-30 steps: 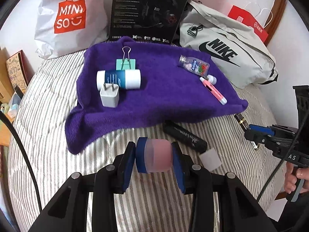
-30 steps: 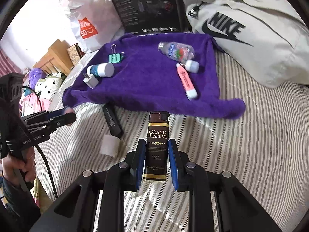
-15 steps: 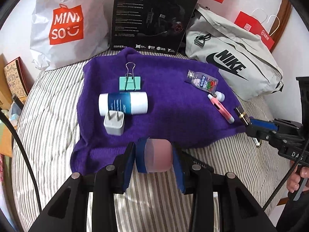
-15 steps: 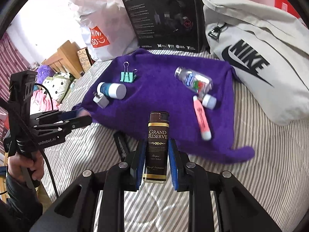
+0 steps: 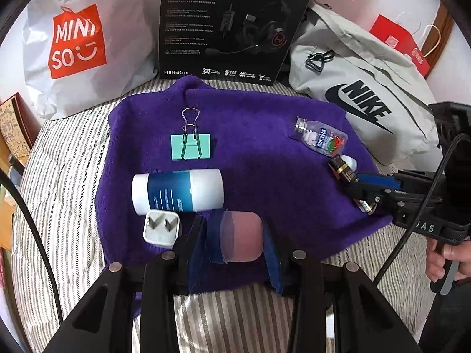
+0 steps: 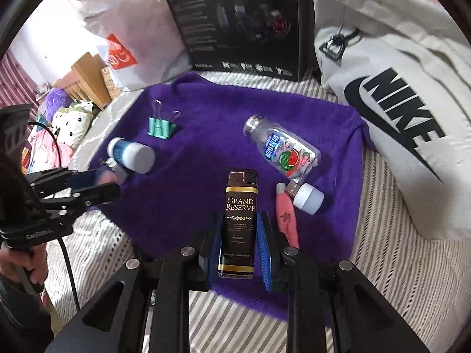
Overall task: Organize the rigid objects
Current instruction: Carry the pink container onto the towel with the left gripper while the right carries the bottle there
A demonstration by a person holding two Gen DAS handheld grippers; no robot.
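Left gripper (image 5: 234,239) jaws clamped on a frosted pink cap (image 5: 241,236) over the purple towel (image 5: 265,182), plug (image 5: 161,227) at nine o'clock, right gripper (image 6: 239,236) jaws clamped on a lighter (image 6: 239,223), pink pen (image 6: 287,220) at three o'clock.

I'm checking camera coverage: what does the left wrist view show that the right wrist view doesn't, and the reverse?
Only the left wrist view shows the white plug clearly and the pink capsule in the left gripper up close. Only the right wrist view shows the pink pen, the USB plug and the lighter's label in the right gripper. Both show the purple towel, clip, blue tube and clear bottle.
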